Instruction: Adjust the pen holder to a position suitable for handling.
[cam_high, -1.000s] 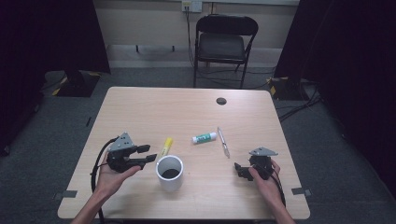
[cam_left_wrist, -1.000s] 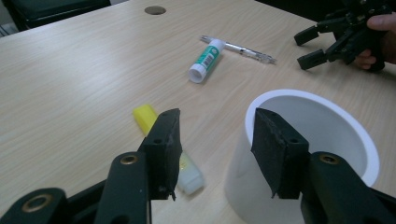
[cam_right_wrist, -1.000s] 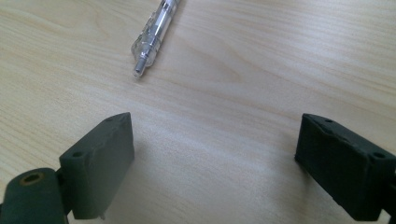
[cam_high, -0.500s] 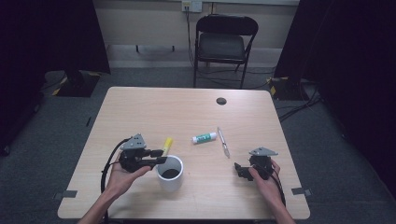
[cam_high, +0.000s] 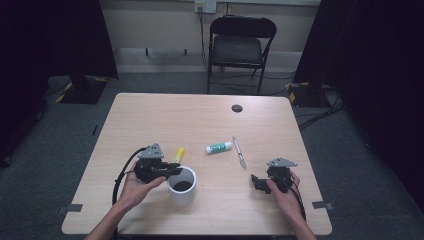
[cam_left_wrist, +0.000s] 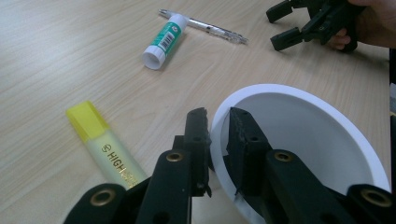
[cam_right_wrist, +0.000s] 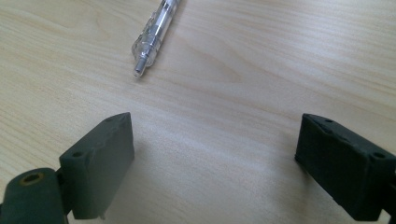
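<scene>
A white cup (cam_high: 181, 196) stands on the wooden table (cam_high: 200, 115) near its front left. My left gripper (cam_high: 174, 170) has just been closing and is shut on the cup's rim. In the left gripper view one jaw sits outside the cup (cam_left_wrist: 299, 93) and the other inside, with my left gripper (cam_left_wrist: 218, 116) pinching the wall. My right gripper (cam_high: 256, 181) rests open at the front right, over bare wood, and my right gripper (cam_right_wrist: 215, 140) has nothing between its jaws. It also appears far off as the right gripper (cam_left_wrist: 285, 25).
A yellow highlighter (cam_high: 178, 153) (cam_left_wrist: 105, 144) lies just left of the cup. A green-labelled glue stick (cam_high: 219, 147) (cam_left_wrist: 163, 39) and a clear pen (cam_high: 239, 151) (cam_right_wrist: 154, 32) lie mid-table. A black round grommet (cam_high: 237, 108) sits farther back. A folding chair (cam_high: 240, 47) stands beyond the table.
My left gripper moved right and slightly down to the cup, and its jaws closed on the rim. The right gripper stayed still.
</scene>
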